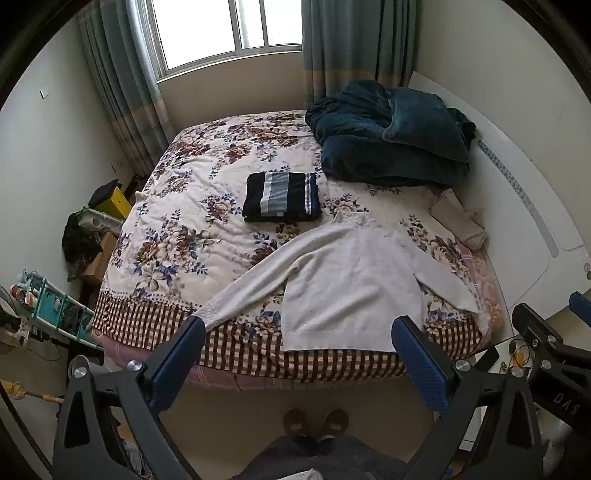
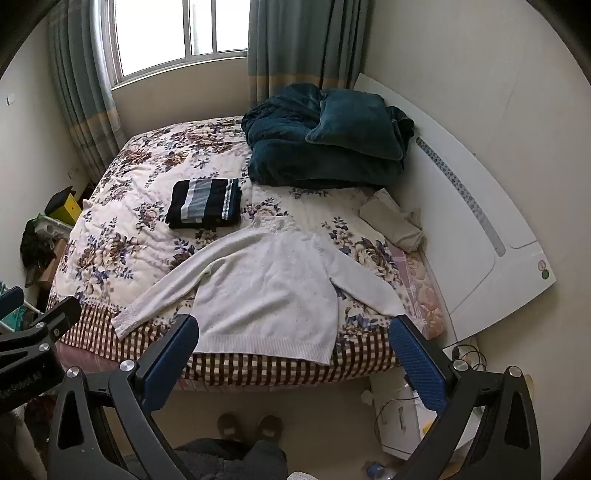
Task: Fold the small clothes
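A small bedroom is shown, with a window (image 1: 229, 29) flanked by grey-green curtains (image 1: 351, 48) behind a bed (image 1: 192, 199) covered in a floral quilt with a checked border. The bed serves as the working surface and is taken as the landmark for what follows.

A white sweater (image 1: 351, 280) is laid flat near the foot edge of the bed, collar toward the window, hem just at the checked border, both sleeves spread outward and down. It appears to have been spread this way so that the sleeves and sides can be turned inward, which suggests it is the next piece to be folded. Farther up the bed, beyond the collar, a dark striped garment (image 1: 282, 197) lies as a neat rectangle, seemingly already folded and set clear of the working area. At the head corner of the bed a teal blanket (image 1: 391, 136) is heaped, and a beige cloth (image 1: 458, 218) lies beside the headboard.

The left gripper (image 1: 299, 350) is held above the floor just short of the foot edge, angled down, its jaws spread wide with nothing between them; the sweater's hem lies just beyond its tips. The right gripper (image 2: 293, 347) is likewise spread wide and empty, with the hem and the right sleeve end just ahead of it. Neither is touching cloth. A person's slippers (image 1: 316, 424) are seen on the floor below.
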The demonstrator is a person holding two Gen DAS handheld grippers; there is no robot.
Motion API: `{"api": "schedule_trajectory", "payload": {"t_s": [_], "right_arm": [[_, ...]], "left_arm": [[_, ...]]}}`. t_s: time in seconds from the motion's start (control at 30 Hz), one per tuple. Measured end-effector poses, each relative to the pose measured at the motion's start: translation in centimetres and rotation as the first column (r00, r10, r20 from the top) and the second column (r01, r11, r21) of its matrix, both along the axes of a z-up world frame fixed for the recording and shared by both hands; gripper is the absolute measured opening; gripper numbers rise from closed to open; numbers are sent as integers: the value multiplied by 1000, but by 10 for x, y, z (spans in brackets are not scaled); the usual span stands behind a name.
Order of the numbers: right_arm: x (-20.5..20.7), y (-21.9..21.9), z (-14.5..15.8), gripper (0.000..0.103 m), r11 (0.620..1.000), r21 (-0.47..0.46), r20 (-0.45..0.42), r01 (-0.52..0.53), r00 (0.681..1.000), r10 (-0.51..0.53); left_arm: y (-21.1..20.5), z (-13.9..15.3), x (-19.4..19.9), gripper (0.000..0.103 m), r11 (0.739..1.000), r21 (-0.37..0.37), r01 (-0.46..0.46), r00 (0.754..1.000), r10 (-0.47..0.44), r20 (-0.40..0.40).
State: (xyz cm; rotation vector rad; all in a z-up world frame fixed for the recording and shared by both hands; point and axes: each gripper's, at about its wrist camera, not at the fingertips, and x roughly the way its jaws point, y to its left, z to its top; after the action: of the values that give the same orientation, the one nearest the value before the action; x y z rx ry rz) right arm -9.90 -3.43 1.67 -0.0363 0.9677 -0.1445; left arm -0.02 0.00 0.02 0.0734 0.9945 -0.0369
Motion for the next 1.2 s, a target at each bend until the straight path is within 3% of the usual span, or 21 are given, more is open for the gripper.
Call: {"api": "schedule_trajectory", "payload": {"t_s": [1.2], "right_arm": [[-7, -7, 9, 103, 1000, 3, 11, 8, 1000, -8]], "left_arm": [[-11, 13, 5, 103, 1000, -5, 3, 1000, -3, 15]]}}
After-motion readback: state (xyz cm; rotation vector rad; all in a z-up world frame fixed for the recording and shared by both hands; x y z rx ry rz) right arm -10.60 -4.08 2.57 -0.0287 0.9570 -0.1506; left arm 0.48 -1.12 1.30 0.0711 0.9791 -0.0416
